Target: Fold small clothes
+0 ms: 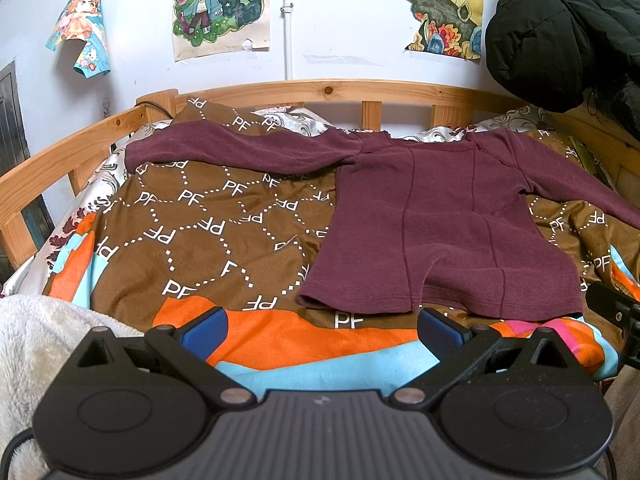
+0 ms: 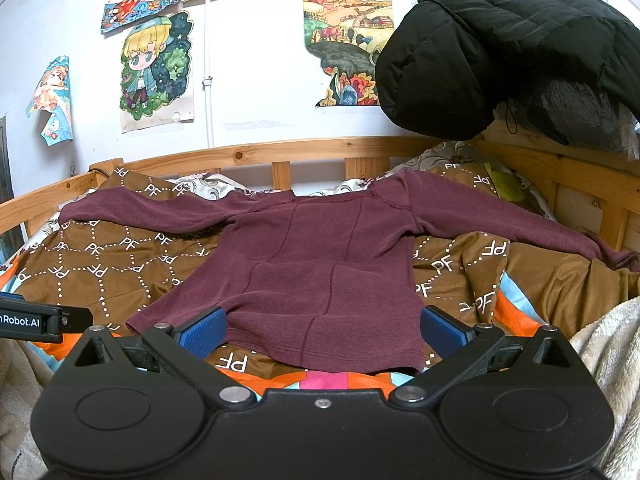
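Lying flat on patterned bedspread beneath postered wall: maroon shirt.

We saw a wooden bed with a railed far edge. A brown "PF" cover lay across it, with orange and blue bands at the near edge. A maroon top lay flat on the cover, sleeves spread toward both sides. A cream blanket sat at the near left corner.
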Demonstrator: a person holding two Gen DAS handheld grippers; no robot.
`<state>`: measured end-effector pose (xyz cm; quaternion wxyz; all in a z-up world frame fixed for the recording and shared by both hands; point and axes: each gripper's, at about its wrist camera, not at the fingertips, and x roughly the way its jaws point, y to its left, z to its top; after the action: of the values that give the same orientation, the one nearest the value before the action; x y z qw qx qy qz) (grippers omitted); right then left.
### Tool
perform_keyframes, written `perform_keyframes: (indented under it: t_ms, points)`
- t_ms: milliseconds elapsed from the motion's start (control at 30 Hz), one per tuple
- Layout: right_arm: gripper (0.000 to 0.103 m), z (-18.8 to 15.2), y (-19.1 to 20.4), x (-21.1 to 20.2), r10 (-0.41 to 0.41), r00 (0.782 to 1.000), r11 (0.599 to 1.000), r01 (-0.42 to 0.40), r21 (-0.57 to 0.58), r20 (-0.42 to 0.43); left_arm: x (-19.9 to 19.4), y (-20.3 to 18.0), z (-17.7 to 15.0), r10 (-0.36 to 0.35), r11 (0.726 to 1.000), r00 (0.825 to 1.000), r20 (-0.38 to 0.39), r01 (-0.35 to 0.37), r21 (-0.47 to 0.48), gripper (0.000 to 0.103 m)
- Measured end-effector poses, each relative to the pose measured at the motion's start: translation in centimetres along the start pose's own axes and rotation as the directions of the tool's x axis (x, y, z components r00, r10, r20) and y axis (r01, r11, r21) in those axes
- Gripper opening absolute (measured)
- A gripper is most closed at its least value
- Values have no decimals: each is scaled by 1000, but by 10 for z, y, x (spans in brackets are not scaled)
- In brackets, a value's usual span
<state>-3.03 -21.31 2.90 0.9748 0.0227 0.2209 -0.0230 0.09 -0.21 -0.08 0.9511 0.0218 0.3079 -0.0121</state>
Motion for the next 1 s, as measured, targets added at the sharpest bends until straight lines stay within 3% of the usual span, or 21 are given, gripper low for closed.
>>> perform_keyframes:
  t_ms: [567,1000]
  points:
    - [103,1,1,0,-2,1000,1000,2,3,-2,1,0,-1,0,1000,1000,-4,0,2,102]
    - [103,-2,0,7,-36,998,999,36,1,-50,12,-4,-2,28,999,997,-67,-26,25,102]
